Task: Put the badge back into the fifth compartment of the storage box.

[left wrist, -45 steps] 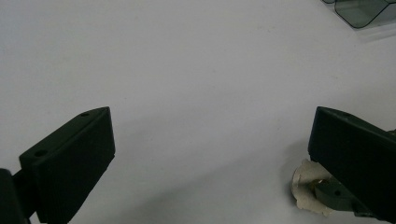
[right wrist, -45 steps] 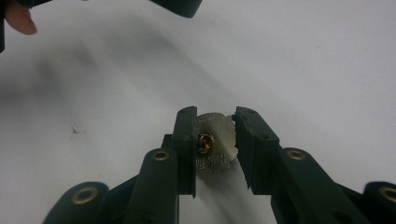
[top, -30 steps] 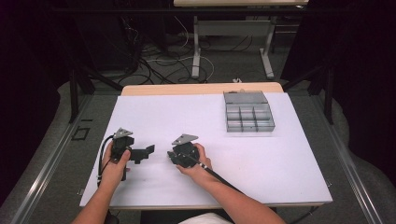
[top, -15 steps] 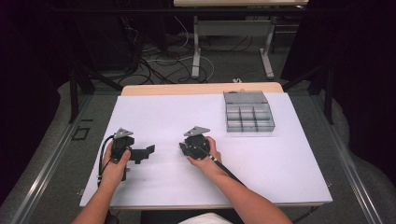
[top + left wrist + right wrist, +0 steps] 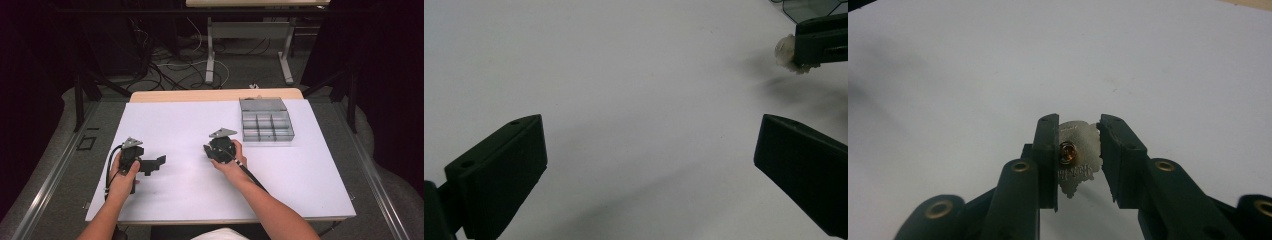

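A small silver pin badge (image 5: 1083, 162) with a brass clutch on its back sits between the jaws of my right gripper (image 5: 1078, 125), which is shut on it above the white table. In the high view the right gripper (image 5: 207, 150) is at the table's middle, jaws pointing left. My left gripper (image 5: 158, 161) rests at the front left, jaws pointing right; its own view shows the left gripper (image 5: 651, 122) wide open over bare table. The badge (image 5: 786, 52) also appears there as a pale lump at the right gripper's tip, far right.
A clear grey compartment box (image 5: 265, 120) stands at the back right of the white table top (image 5: 180, 120), just beyond the right hand. Cables trail from both grippers toward the front edge. Table legs and floor cables lie beyond the far edge.
The right hand has carried its gripper rightward and a little farther back, closer to the compartment box. The left gripper has stayed where it was.
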Available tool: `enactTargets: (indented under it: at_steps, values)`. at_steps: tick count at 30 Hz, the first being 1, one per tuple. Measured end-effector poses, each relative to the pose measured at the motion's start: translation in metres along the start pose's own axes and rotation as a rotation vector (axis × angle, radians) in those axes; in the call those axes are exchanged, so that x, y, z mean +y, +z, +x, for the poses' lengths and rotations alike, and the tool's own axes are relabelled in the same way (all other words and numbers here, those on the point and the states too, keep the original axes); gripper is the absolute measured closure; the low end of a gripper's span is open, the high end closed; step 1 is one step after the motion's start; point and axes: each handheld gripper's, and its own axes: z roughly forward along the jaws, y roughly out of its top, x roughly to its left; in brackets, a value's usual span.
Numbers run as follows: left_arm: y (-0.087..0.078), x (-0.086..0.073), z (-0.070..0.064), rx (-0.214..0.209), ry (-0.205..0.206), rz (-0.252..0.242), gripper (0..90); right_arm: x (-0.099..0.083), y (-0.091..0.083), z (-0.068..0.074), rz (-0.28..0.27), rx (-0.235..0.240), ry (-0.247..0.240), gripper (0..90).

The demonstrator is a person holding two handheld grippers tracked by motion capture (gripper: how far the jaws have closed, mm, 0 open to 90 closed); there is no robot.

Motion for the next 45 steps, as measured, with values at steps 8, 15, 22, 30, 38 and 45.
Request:
enactTargets:
  at_steps: [8, 15, 22, 30, 38, 45]
  values:
    - [0.0, 0.0, 0.0, 0.0, -0.002, 0.002, 0.9, 0.003, -0.006, -0.018, -0.007, -0.033, 0.023, 70.3]
    - [0.001, 0.0, 0.0, 0.0, 0.0, 0.004, 0.9, 0.005, -0.01, -0.03, -0.009, -0.058, 0.032, 70.2]
    - [0.001, 0.0, 0.0, 0.0, -0.001, 0.004, 0.9, 0.007, -0.015, -0.042, -0.016, -0.079, 0.048, 70.3]
    - [0.001, 0.0, 0.0, 0.0, -0.001, 0.005, 0.9, 0.011, -0.022, -0.055, -0.022, -0.1, 0.064, 70.3]
    - [0.001, 0.0, 0.0, 0.001, -0.001, 0.004, 0.9, 0.013, -0.03, -0.069, -0.035, -0.127, 0.081, 70.3]
    - [0.001, 0.0, 0.0, 0.0, -0.001, 0.009, 0.9, 0.015, -0.036, -0.08, -0.04, -0.155, 0.093, 70.3]
